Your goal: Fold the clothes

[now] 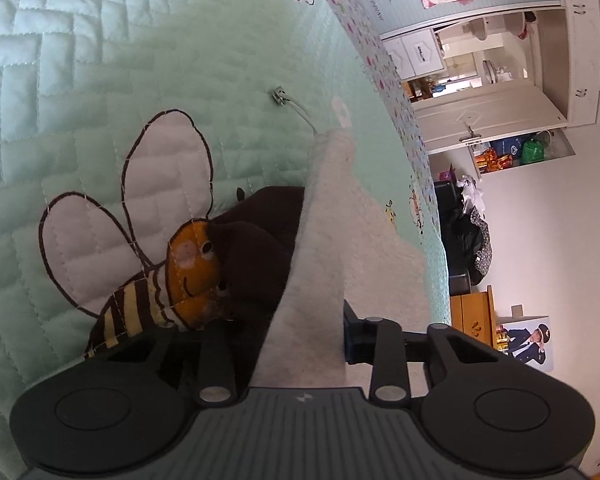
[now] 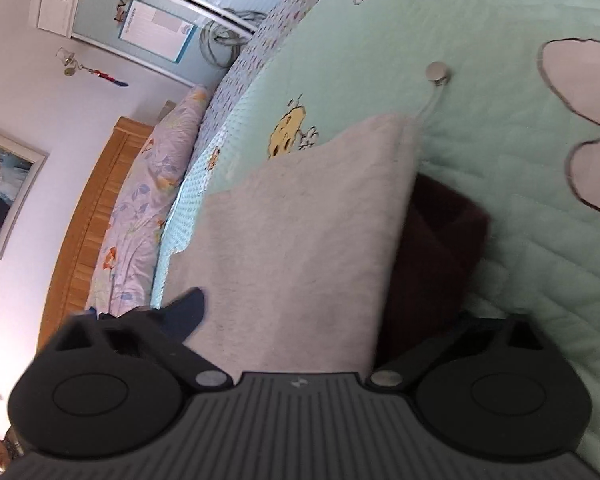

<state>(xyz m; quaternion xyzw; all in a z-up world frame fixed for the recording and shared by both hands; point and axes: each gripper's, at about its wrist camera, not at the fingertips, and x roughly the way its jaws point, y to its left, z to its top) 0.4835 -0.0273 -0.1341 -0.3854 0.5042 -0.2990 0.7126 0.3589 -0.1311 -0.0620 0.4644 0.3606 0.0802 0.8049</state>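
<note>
Mint quilted bedspread [image 1: 100,60] covering bed, bee appliqué [image 1: 148,280] showing on it. Wooden headboard [image 2: 88,216] standing against white wall [image 2: 40,112]; floral pillow [image 2: 148,200] leaning on it. Framed picture [image 2: 4,196] hanging on wall. White door [image 1: 484,116] standing open. White wardrobe [image 1: 584,40] filling corner. Wooden cabinet [image 1: 472,320] sitting beside bed. Daylight filling room.

A mint quilted bedspread [image 1: 80,60] with a bee appliqué [image 1: 172,276] beside a wooden headboard [image 2: 88,208].

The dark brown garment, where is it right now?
In both wrist views the dark brown garment lies on the mint quilt, tucked beside the grey fleece garment; in the left view it overlaps the embroidered bee.
</note>
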